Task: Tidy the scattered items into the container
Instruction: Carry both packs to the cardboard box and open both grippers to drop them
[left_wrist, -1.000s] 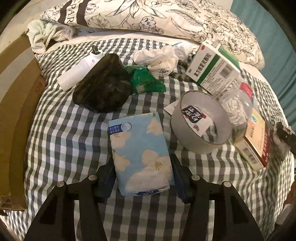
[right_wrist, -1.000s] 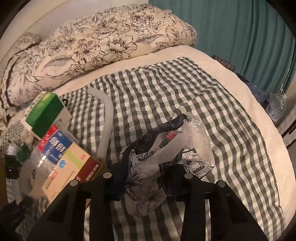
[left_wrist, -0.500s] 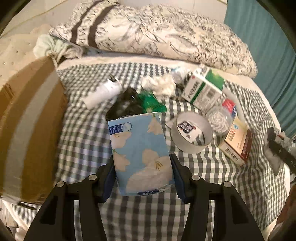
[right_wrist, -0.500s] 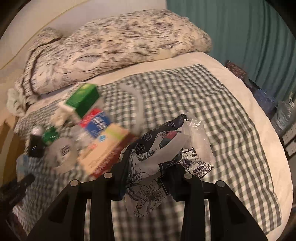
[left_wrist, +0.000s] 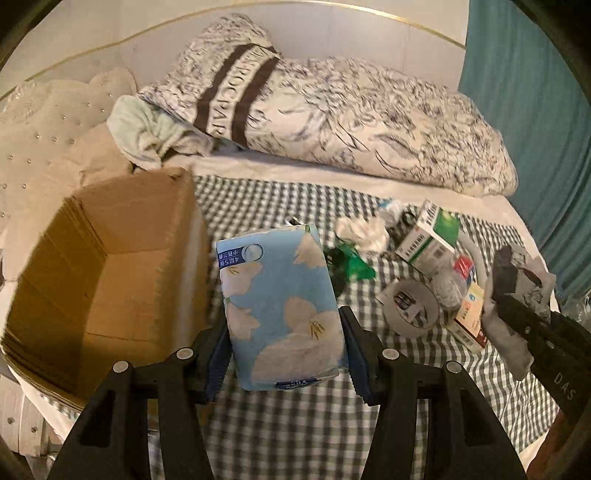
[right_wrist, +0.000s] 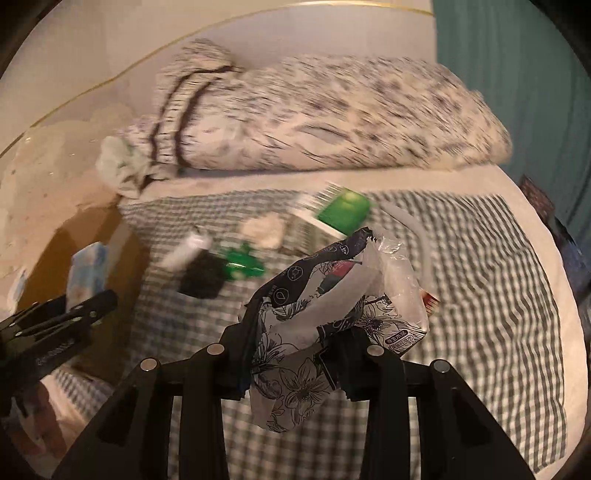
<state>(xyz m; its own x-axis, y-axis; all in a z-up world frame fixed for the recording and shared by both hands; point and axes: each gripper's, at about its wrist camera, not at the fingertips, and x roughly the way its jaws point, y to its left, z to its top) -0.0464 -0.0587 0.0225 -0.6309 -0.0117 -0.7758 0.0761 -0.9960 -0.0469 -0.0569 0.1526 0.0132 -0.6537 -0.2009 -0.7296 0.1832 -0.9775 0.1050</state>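
Checked bedspread (left_wrist: 280, 435) below: left hand-held gripper (left_wrist: 282, 354) clamps a tissue pack (left_wrist: 280, 306); right hand-held gripper (right_wrist: 295, 360) clamps a floral plastic packet (right_wrist: 332, 314); cardboard box (left_wrist: 110, 258) at left.

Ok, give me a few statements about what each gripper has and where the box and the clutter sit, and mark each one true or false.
1. The left gripper holds a blue tissue pack. True.
2. The right gripper is empty. False: it is shut on a floral plastic packet.
3. The cardboard box is open at the top. True.
4. The tape roll is inside the box. False: it lies on the checked sheet, right of the tissue pack.
5. A green-and-white carton lies on the sheet. True.
6. The tissue pack is already in the box. False: it is in the left gripper, beside the box.
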